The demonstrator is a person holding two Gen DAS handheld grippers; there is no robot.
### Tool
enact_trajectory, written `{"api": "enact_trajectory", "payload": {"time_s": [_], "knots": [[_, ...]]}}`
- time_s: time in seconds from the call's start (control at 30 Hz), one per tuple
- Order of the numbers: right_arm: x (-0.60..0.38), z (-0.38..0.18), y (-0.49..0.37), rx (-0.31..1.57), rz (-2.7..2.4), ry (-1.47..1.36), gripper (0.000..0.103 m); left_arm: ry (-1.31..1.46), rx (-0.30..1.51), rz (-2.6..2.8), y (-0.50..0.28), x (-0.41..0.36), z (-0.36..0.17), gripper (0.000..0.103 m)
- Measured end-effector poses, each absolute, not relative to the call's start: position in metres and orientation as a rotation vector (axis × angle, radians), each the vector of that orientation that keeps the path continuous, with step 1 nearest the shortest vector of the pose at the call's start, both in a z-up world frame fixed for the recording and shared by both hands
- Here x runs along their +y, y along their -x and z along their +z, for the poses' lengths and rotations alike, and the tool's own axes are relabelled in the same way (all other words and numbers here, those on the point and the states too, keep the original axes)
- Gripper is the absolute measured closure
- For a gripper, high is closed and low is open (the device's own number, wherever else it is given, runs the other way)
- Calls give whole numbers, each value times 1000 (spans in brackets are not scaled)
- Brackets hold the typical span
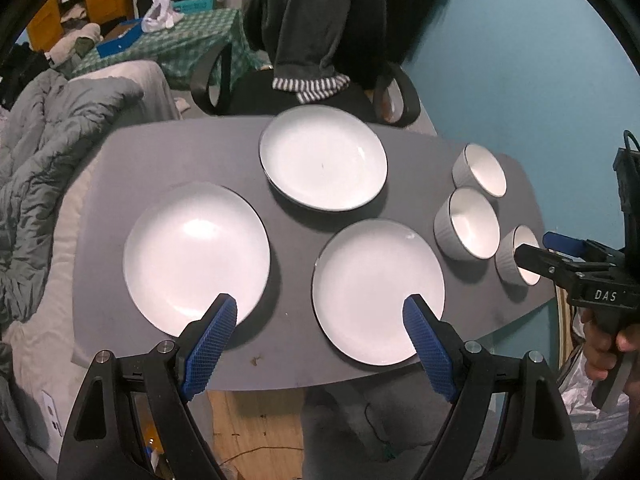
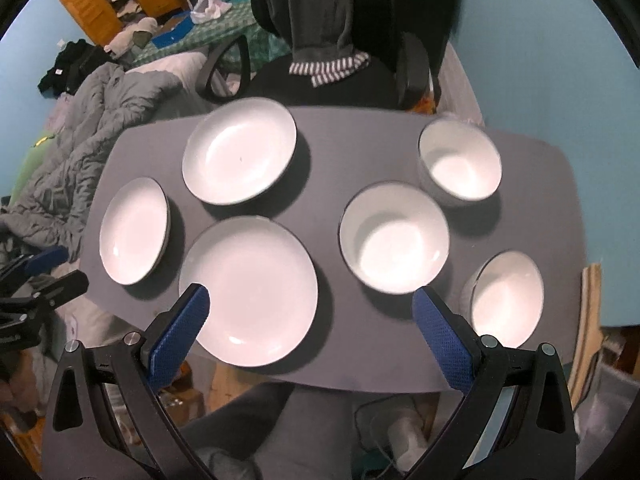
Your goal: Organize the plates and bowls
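On grey desk [image 2: 328, 152], three white plates [image 1: 196, 256] lying apart at left and middle, three white bowls [image 2: 394, 238] sitting in row at right, none stacked. Left tongs [image 1: 320, 312] hovering wide open over near plates. Right tongs [image 2: 310, 306] hanging open, empty, above near edge. Office chair [image 1: 304, 96] standing behind desk.

Both wrist views above table [image 1: 304, 328]

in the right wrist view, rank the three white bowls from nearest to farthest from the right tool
Measured from the right tool:
1. The white ceramic bowl at the middle, just beyond its right finger.
2. The white ribbed bowl at the table's near right edge, outside that finger.
3. The white bowl at the far right.
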State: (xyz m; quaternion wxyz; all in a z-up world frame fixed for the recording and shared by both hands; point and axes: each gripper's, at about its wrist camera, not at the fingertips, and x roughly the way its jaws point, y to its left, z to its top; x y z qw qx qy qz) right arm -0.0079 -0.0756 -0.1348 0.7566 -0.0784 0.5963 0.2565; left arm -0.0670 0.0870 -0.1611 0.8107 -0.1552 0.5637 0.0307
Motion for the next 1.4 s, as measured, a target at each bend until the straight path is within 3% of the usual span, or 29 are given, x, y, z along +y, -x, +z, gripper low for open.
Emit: {"api": "enact_trajectory", "payload": {"time_s": [0.73,1.1,1.2,1.33,1.4], "knots": [[-72,-241,13,1468,524,118,7,486,1335,110,53,85,-263,17],[-70,-257,8,1505,575,115,34,453,1385,104,42,78,-281,17],[-71,-261,6,1513,579,118,48,456,1389,100,41,78,-286,18],[-73,-264,2,1539,577,127,74,457,1401,92,41,82,-290,28],[-76,-266,0,1550,583,119,75,461,1401,87,40,83,-290,32]]}}
